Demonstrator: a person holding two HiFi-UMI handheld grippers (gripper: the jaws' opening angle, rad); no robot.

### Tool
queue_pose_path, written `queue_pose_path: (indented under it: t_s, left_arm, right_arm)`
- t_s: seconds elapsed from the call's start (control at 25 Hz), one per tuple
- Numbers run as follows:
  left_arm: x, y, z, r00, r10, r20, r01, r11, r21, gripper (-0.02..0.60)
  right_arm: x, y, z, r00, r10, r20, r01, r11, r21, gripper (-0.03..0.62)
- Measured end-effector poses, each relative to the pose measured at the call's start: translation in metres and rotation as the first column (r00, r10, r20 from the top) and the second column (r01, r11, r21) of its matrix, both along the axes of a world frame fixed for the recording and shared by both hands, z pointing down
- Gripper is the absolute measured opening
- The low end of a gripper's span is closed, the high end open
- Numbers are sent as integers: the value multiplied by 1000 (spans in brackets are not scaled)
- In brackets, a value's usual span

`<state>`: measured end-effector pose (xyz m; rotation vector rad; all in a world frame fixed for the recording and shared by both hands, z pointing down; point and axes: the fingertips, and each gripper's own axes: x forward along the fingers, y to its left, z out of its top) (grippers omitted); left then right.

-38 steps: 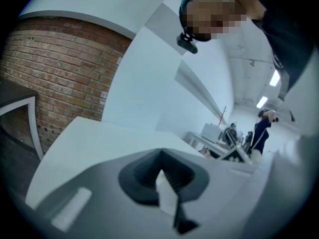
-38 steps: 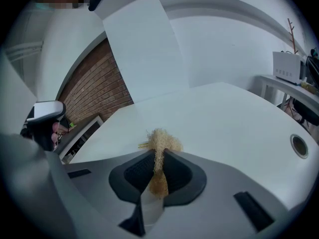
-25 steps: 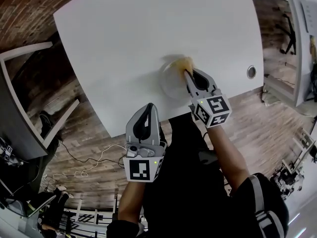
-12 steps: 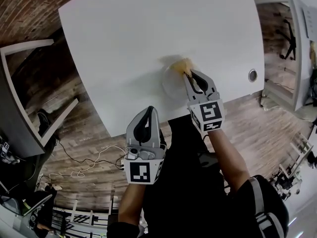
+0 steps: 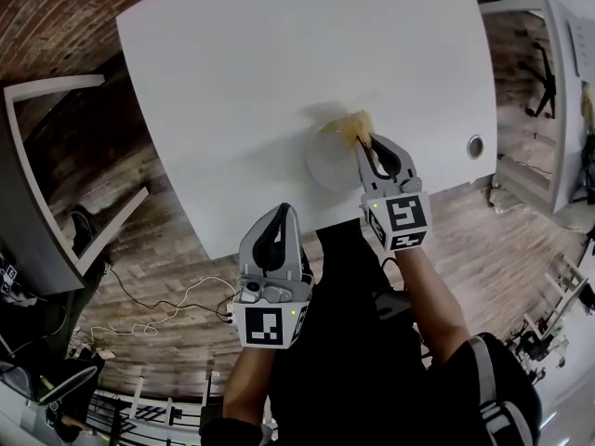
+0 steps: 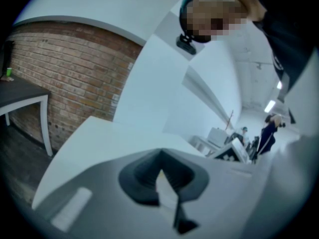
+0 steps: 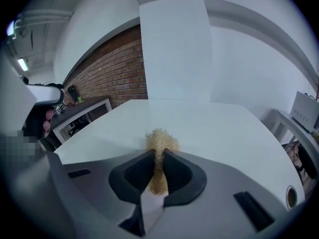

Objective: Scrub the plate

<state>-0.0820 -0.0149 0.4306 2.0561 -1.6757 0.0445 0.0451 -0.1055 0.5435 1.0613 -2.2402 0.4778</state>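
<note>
White on white, the plate (image 5: 325,167) sits near the table's (image 5: 232,82) front edge in our head view, with our right gripper (image 5: 363,140) at its far rim. We judge it stiff and slick, so it is best pinned by the rim. Left gripper view: our left gripper (image 6: 160,169) is closed and empty. Right gripper view: the jaws clamp a soft tan scrubber (image 7: 158,146), with a brick wall (image 7: 114,78) behind.

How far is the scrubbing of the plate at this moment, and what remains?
Done: the right gripper has the tan scrubber clamped in its jaws. In hand: the scrubber sits on the far rim of the plate, near the table edge; the left gripper hangs shut and empty, off the table. Left: probably the rest of the plate; its cleanliness cannot be judged.
</note>
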Motion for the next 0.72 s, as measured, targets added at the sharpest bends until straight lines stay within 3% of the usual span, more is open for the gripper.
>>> queue_pose_path:
  t_s: [0.72]
  left_arm:
    - [-5,0,1,1000,-14,-10,14,1000,-3,3]
  right_arm:
    - [-49,25,10,990,-140,30,142,988,-59,41]
